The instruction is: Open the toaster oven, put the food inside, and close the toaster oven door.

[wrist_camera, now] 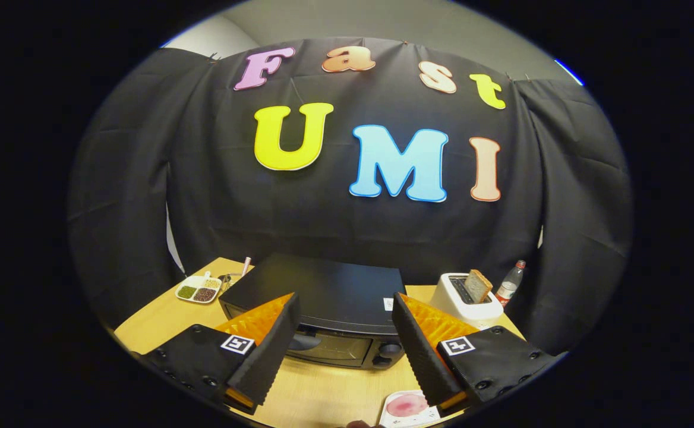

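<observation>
A black toaster oven stands on the wooden table, its glass door shut and its handle and knobs facing me. My gripper is open, held above and in front of the oven with nothing between the fingers; the oven's front shows in the gap between them. On the near table edge, just inside my right finger, lies a white plate with a pinkish round piece of food on it.
A white pop-up toaster with a slice of bread in it stands right of the oven, and a plastic bottle stands beyond it. A divided dish of beans lies left of the oven, with utensils behind it.
</observation>
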`<state>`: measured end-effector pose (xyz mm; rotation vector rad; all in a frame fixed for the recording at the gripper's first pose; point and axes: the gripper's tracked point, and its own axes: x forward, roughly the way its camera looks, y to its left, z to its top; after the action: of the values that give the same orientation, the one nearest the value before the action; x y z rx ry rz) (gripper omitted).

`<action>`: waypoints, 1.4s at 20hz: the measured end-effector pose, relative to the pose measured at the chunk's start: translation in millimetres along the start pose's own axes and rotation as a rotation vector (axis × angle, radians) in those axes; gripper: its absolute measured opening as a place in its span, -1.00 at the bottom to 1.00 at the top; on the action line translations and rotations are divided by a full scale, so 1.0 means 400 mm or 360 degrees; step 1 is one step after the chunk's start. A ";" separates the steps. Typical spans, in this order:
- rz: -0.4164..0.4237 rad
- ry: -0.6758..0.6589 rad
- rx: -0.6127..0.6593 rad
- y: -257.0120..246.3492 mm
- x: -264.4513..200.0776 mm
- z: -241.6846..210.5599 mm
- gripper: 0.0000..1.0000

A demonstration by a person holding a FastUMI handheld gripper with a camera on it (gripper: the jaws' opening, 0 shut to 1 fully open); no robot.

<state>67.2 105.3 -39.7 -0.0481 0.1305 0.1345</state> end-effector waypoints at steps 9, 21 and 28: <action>0.0017 0.0191 -0.0044 0.098 0.087 -0.090 0.96; -0.0049 0.0464 0.0218 0.182 0.216 -0.223 0.97; -0.0087 0.0526 0.0205 0.185 0.244 -0.256 0.97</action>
<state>139.9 185.5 -156.8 0.0552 0.4673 0.0626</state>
